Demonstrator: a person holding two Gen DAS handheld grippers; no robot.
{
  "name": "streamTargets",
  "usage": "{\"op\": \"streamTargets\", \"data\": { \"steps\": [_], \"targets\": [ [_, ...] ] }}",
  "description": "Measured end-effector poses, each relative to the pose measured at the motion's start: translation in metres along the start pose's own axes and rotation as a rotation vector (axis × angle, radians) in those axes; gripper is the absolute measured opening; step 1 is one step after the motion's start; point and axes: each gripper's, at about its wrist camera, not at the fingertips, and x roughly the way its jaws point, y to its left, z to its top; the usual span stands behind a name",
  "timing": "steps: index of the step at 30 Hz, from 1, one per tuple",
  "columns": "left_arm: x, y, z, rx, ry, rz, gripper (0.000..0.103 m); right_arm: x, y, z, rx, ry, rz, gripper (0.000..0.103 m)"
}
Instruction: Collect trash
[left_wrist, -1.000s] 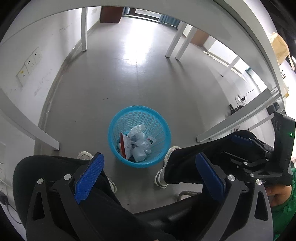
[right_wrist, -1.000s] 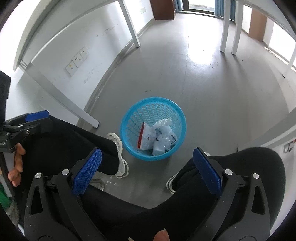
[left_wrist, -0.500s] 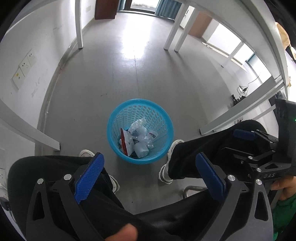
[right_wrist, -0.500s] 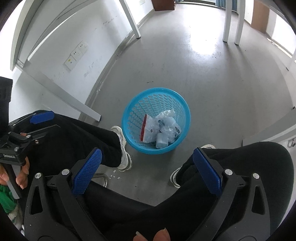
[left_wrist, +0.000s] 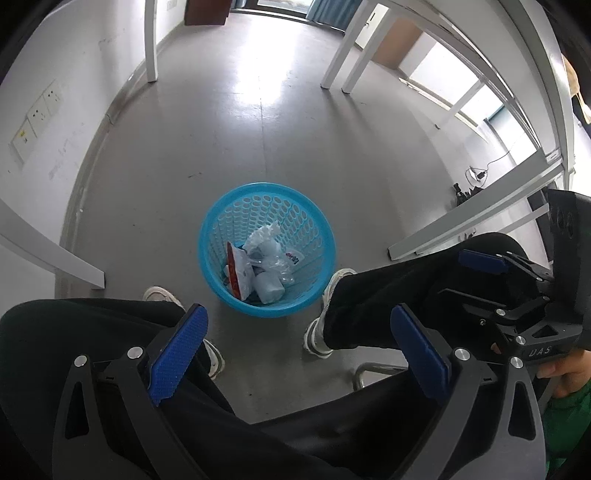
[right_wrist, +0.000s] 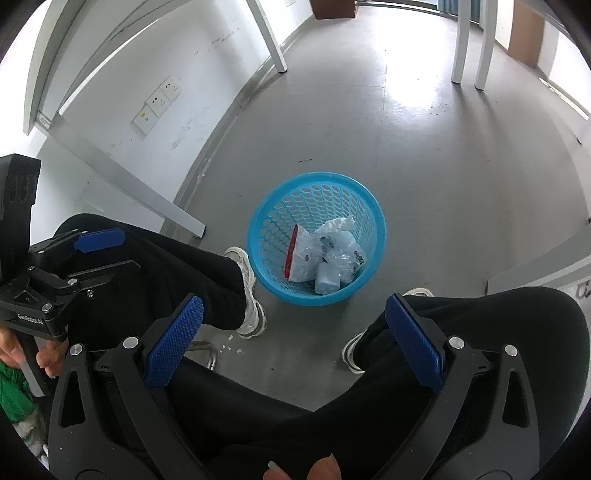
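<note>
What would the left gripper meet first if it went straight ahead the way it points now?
Probably the blue basket of trash on the floor: the open left gripper aims about at its near rim, with nothing seen between. Depth is unclear.

Grey floor (left_wrist: 258, 140), white wall (right_wrist: 177, 96) with sockets (right_wrist: 157, 103), white table legs (left_wrist: 150, 44).

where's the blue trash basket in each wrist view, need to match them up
Left wrist: blue trash basket sits just left of centre, on the floor between the person's shoes.
Right wrist: the basket sits just right of centre, above the open fingers.
Shared landmark: the red-edged wrapper leaning on the inside left of the basket.
</note>
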Motion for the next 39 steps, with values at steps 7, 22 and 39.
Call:
{"op": "streamTargets", "data": {
  "steps": [7, 22, 39],
  "targets": [
    [-0.0005, 0.0009, -0.0009, -0.001, -0.009, -0.002, 0.097, 0.0001, 0.0006, 0.0002, 0.0, 0.001, 0.001, 0.094],
    [0.0032, -0.0028, 0.0005, 0.019, 0.013, 0.031, 0.097, 0.0015, -0.0039, -0.0001, 0.024, 0.02, 0.013, 0.094],
    [0.0048, 0.0007, 0.0035, 0.004, 0.015, 0.049, 0.097, 0.0017, -0.0035, -0.0001, 0.024, 0.021, 0.016, 0.094]
  ]
}}
